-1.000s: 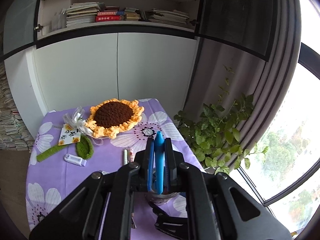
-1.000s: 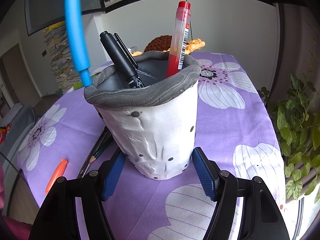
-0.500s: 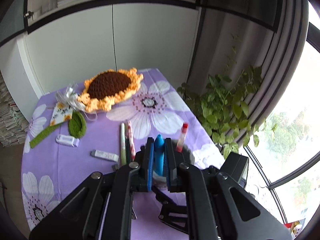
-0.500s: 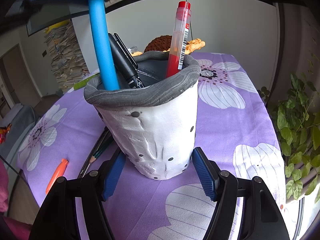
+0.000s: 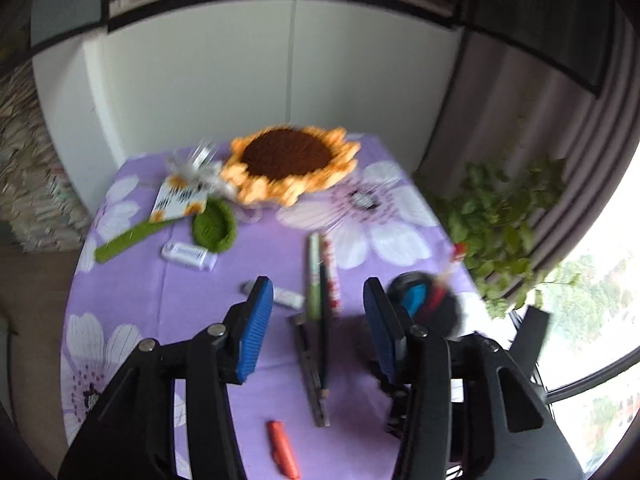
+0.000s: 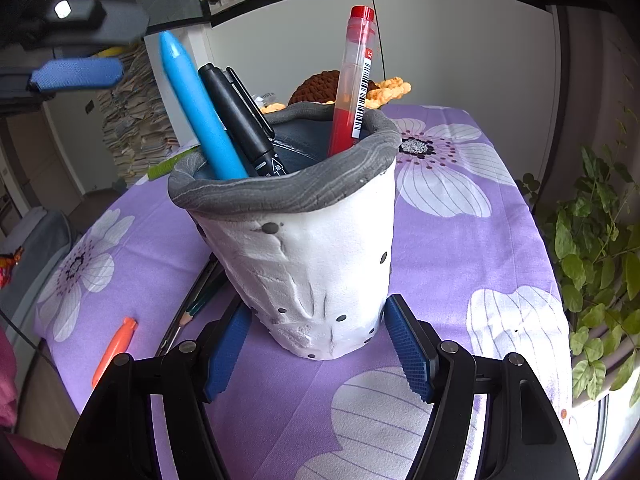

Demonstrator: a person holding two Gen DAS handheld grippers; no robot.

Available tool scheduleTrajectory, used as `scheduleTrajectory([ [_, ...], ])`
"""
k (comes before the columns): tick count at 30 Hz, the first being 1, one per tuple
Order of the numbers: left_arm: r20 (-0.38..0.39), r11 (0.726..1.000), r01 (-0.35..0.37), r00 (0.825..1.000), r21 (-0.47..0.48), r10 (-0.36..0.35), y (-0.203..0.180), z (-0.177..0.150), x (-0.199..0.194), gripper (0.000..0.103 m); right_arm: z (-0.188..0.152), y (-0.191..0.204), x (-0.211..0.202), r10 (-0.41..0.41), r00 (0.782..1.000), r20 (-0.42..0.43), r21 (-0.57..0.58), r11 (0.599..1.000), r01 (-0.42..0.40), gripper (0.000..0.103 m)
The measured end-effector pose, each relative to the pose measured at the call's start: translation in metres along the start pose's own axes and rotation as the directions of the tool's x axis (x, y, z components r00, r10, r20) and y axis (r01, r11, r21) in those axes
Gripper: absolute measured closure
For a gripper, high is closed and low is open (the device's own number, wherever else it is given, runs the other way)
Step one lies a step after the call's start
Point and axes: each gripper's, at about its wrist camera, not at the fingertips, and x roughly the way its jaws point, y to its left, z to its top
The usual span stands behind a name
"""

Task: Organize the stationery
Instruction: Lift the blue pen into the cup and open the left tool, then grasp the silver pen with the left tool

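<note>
While the left-wrist view is blurred, an orange marker [image 5: 283, 449] can be made out near the tabletop's near edge, with a white eraser [image 5: 185, 255] and a green crocheted leaf [image 5: 214, 225] further back toward the left edge. A pencil [image 5: 322, 322] and a ruler-like strip [image 5: 309, 368] are seen lying between the spread fingers of the left gripper [image 5: 318, 328], which is wide open and empty. A crocheted sunflower [image 5: 289, 160] is laid by the far edge. Toward the right edge the pen holder [image 6: 310, 240] is stood, flanked low down by the right gripper [image 6: 318, 350], its pads set just beside the cup; whether they touch cannot be told. A blue pen [image 6: 198, 108], a black marker [image 6: 240, 118] and a red pen [image 6: 354, 80] are held upright in it. Half a second ago the blue pen was clamped in the left gripper; now it has been released into the holder.
</note>
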Motion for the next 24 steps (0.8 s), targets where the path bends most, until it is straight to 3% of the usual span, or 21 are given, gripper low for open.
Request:
scheduleTrajectory([
  [3,-0.147,0.998,-0.042,0.988,-0.038,0.036,0.012,-0.005,0.047,0.064,0.000,0.000,0.000,0.000,1.000,0.000,0.000,1.000,0.000,0.033],
  [4,-0.175,0.998,-0.045,0.984,-0.045,0.037,0.014,-0.006,0.058,0.069,0.000,0.000,0.000,0.000,1.000,0.000,0.000,1.000,0.000,0.033],
  [8,-0.291,0.996,-0.057,0.956,-0.069,0.034,0.019,-0.012,0.102,0.070,0.000,-0.001,0.000,0.001,1.000,0.000,0.000,1.000,-0.001,0.033],
  [13,-0.314,0.994,-0.083,0.948,-0.073,0.056,0.022,-0.013,0.119,0.070,0.003,0.000,0.002,0.004,1.000,-0.001,0.004,1.000,-0.004,0.033],
  [20,-0.303,0.996,-0.085,0.950,-0.041,0.069,0.012,-0.012,0.124,0.071,0.003,0.000,0.002,0.005,1.000,-0.001,0.004,1.000,-0.005,0.033],
  [22,-0.300,0.995,-0.092,0.951,-0.032,0.079,0.012,-0.011,0.125,0.083,0.003,0.000,0.002,0.004,1.000,-0.001,0.004,1.000,-0.004,0.033],
  [24,-0.307,0.993,-0.116,0.946,-0.027,0.102,0.014,-0.011,0.127,0.088,0.003,0.000,0.002,0.004,1.000,-0.001,0.004,1.000,-0.004,0.033],
])
